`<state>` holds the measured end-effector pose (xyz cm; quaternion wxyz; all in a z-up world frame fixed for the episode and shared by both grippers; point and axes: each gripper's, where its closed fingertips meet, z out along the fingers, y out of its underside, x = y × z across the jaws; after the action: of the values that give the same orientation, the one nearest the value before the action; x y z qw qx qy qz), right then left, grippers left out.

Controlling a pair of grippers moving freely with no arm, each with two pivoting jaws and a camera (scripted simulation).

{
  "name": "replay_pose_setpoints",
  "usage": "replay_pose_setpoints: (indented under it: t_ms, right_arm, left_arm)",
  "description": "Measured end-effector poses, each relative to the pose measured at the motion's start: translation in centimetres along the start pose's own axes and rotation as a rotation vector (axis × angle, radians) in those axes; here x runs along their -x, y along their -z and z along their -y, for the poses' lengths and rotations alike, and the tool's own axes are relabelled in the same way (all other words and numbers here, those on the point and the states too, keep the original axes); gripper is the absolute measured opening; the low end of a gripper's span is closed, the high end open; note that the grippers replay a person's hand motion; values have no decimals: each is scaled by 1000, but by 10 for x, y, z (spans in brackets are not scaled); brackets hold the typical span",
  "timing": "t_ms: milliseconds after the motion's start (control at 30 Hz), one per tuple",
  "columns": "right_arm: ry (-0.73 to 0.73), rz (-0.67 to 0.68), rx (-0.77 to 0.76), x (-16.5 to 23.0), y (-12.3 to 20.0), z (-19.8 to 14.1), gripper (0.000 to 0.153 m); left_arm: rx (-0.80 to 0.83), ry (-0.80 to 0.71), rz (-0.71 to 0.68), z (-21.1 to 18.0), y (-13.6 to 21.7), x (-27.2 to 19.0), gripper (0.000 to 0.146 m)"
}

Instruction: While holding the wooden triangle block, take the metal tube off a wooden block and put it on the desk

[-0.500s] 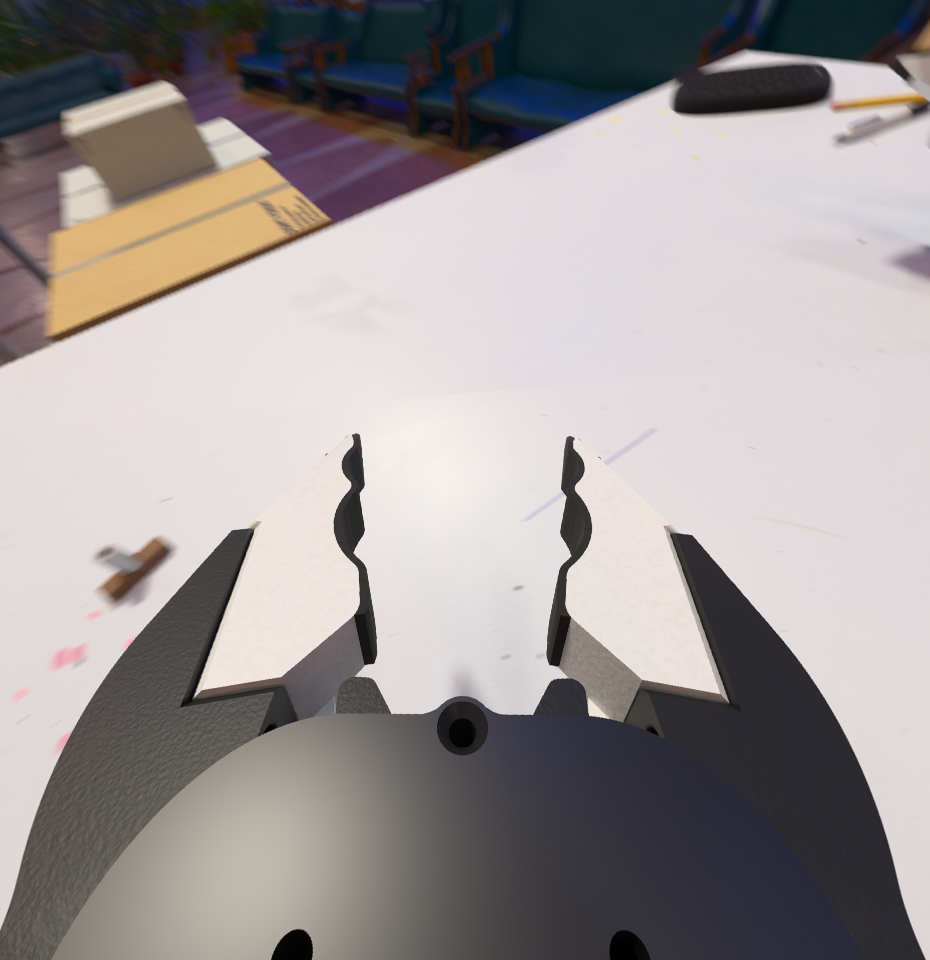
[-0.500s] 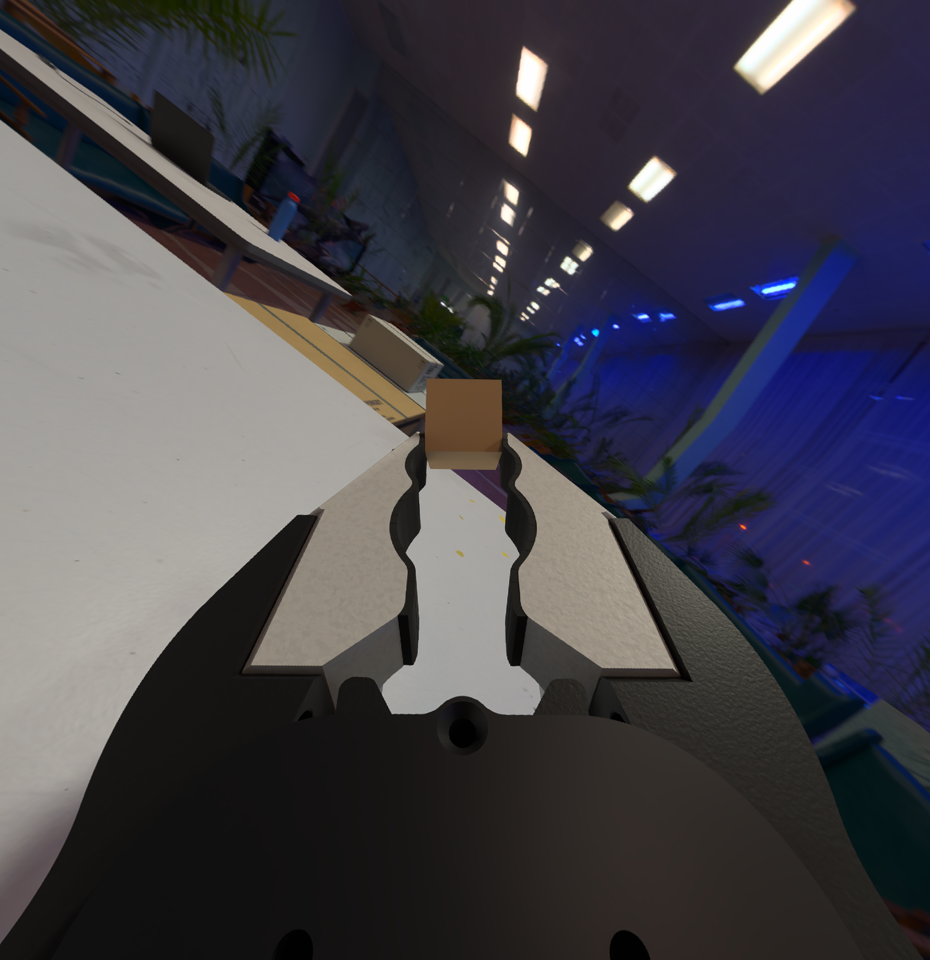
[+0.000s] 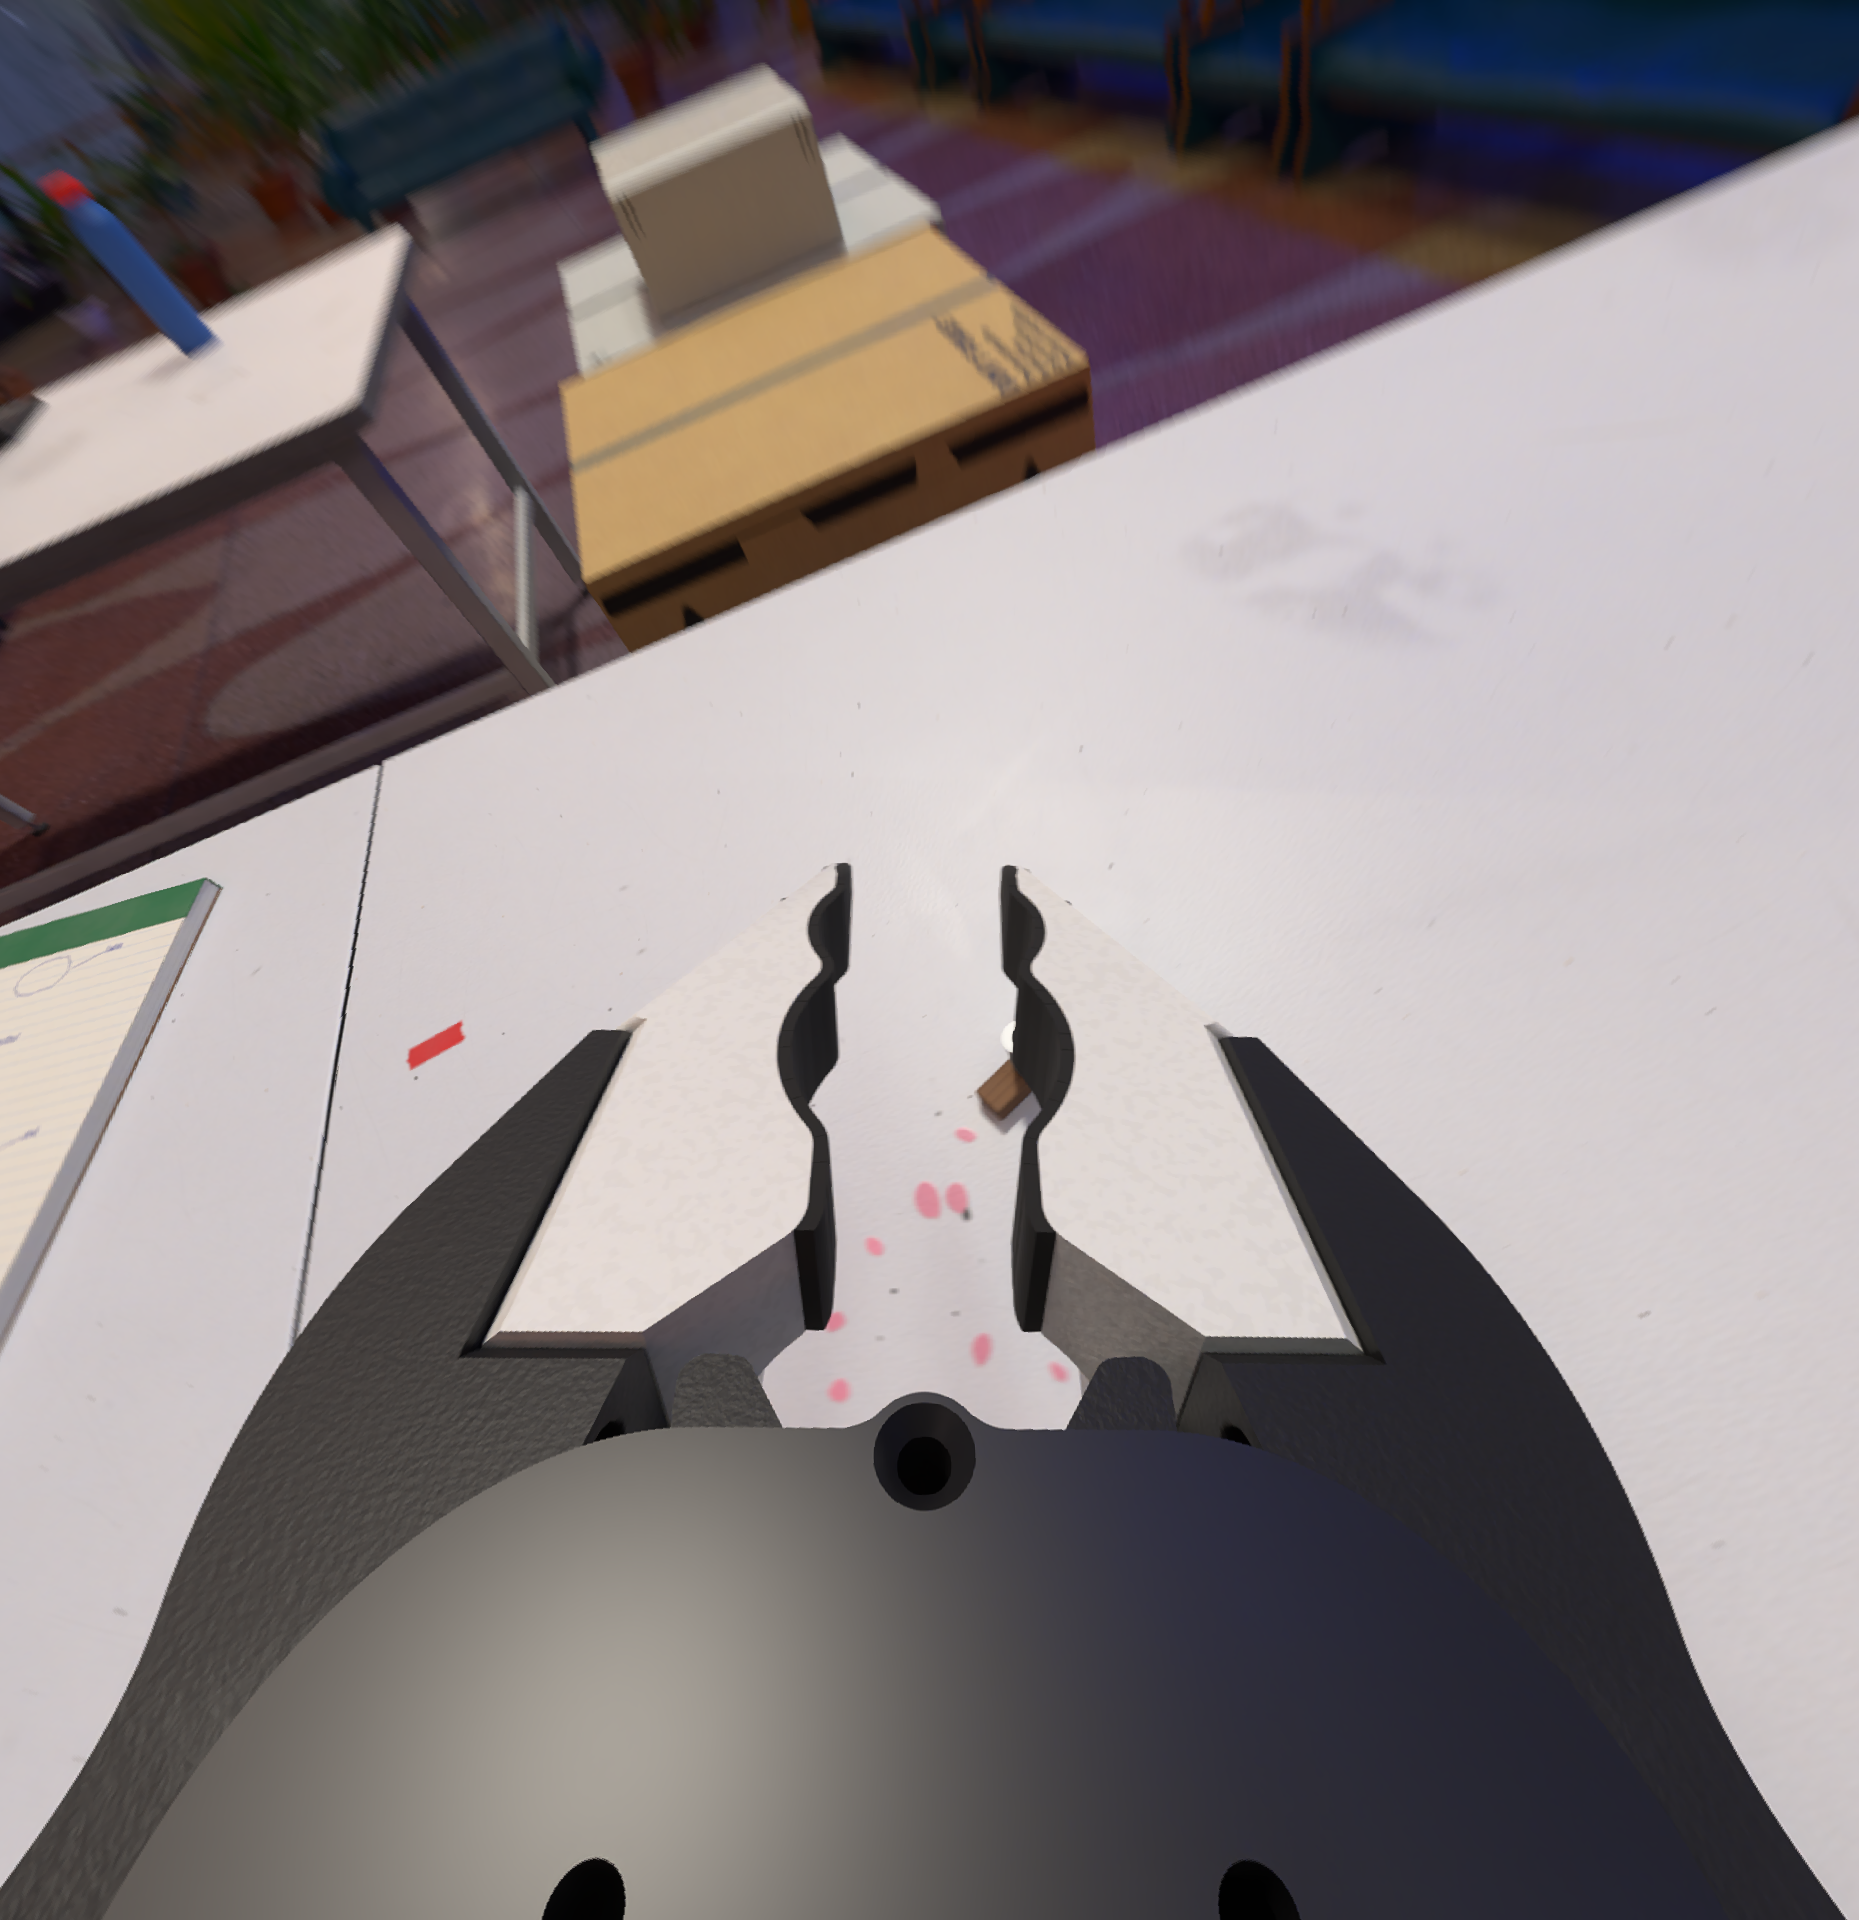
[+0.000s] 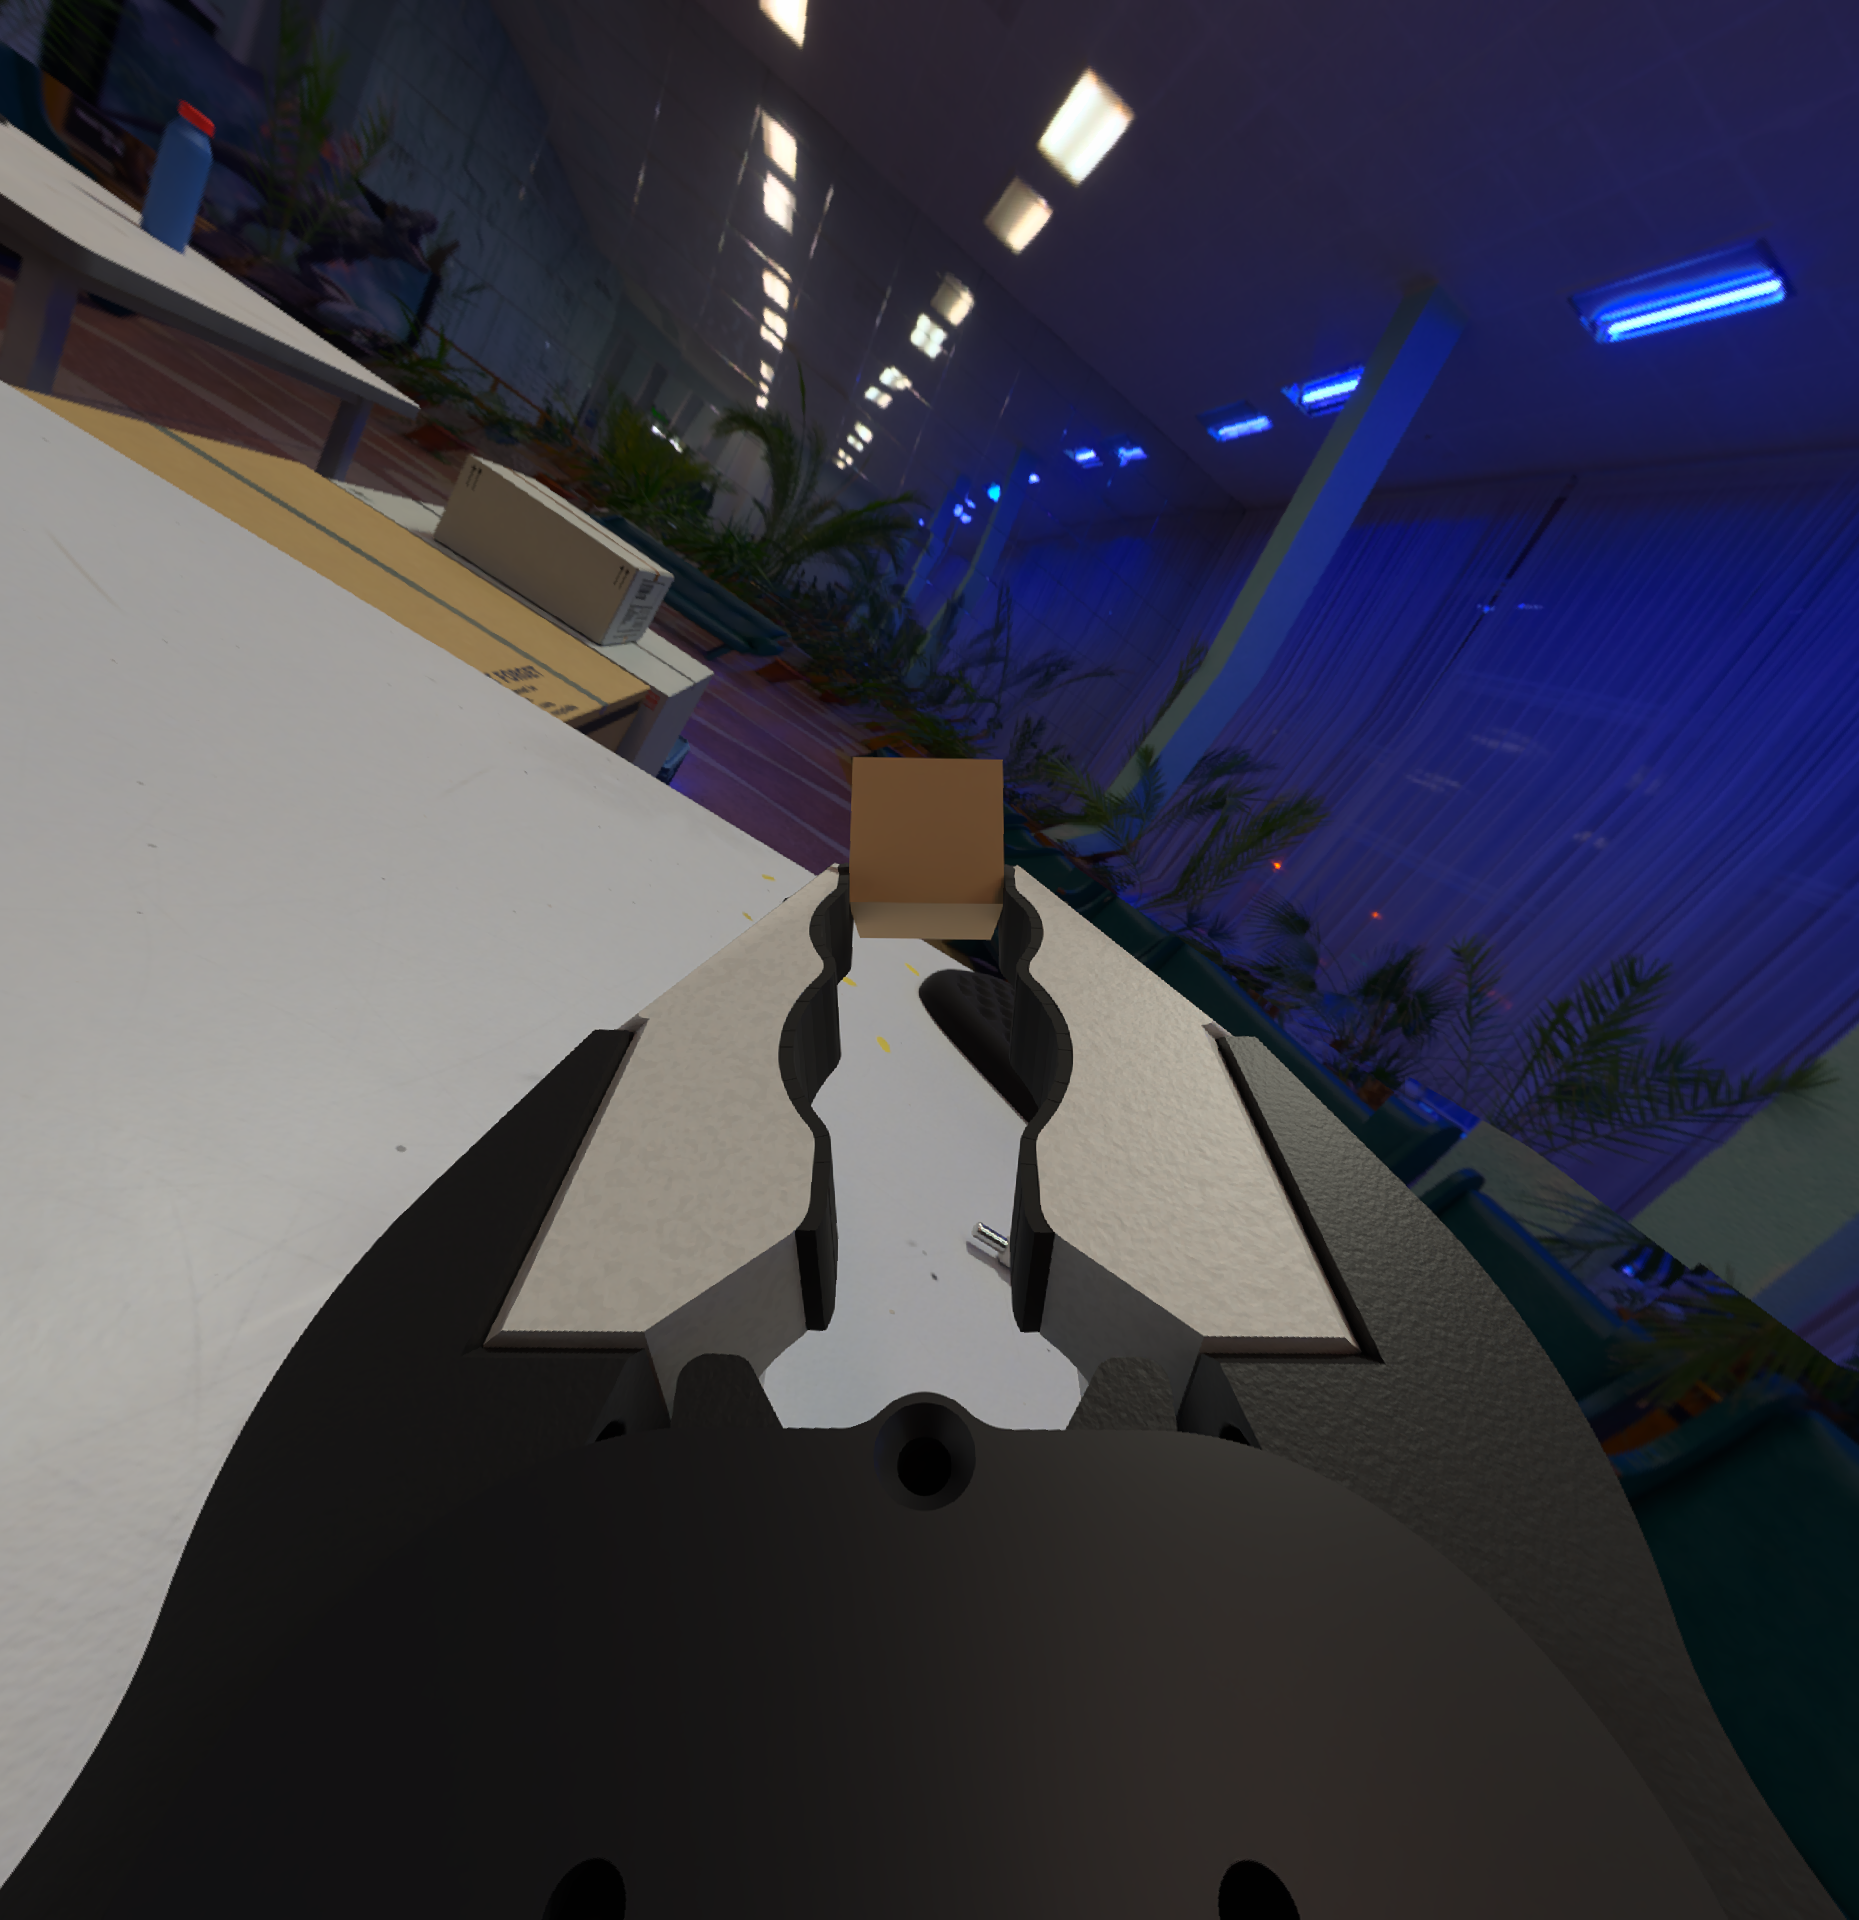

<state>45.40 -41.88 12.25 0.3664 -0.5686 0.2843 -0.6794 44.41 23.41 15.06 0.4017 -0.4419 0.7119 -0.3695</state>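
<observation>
The right claw (image 4: 926,902) is clamping the triangle block (image 4: 926,847) between its fingertips; the block is standing up past the tips, a plain tan wood piece with flat faces and a paler lower edge. Far below, between that claw's fingers, a black textured pad (image 4: 982,1023) is lying on the white desk (image 4: 281,935), and a small shiny metal bit (image 4: 990,1238) is peeking out beside the right finger.

The left claw (image 3: 926,883) is hanging above the desk (image 3: 1424,831), fingers parted by a narrow gap and gripping nothing. Seen through that gap, close against the right finger's inner edge, a small brown wooden block (image 3: 1004,1091) is lying on the desk, with a bright spot just above it that is likely the tube (image 3: 1007,1033); it is too small to tell for sure. Pink spots are dotting the desk under the gap. The fingers are pale and grainy on top, with wavy black inner edges. A notepad (image 3: 63,1060) is lying at the left, a red tape scrap (image 3: 436,1043) near it.
</observation>
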Motion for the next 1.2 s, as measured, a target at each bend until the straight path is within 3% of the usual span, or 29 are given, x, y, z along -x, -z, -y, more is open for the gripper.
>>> replay_pose_setpoints:
  t_ms: [100,233,333,500,633,867,1000,1100,1200]
  right_arm:
    - [11,-9,28,-1,-3,-5,27]
    - [36,-64,55,-9,-4,-9,27]
    - [47,-87,62,-12,-4,-10,27]
    - [70,-79,76,-10,-5,-12,27]
    - [78,-65,88,-7,-7,-14,27]
    - [88,-49,95,-4,-8,-15,27]
    - [83,-51,97,-5,-8,-15,27]
    - [74,-49,96,-5,-8,-16,27]
    - [74,-44,97,-4,-8,-16,27]
  left_arm:
    - [122,-22,-113,-1,-24,9,5]
    - [301,13,-326,-7,-56,2,5]
    - [442,-74,-390,-19,-78,-5,5]
    - [519,-149,-511,-34,-105,-26,0]
    - [534,-185,-512,-41,-117,-29,1]
    - [381,-209,-429,-27,-117,-24,0]
    - [565,-213,-559,-48,-99,-29,4]
    - [679,-384,-734,-69,-71,-38,8]
    - [757,-514,-722,-86,-63,-37,9]
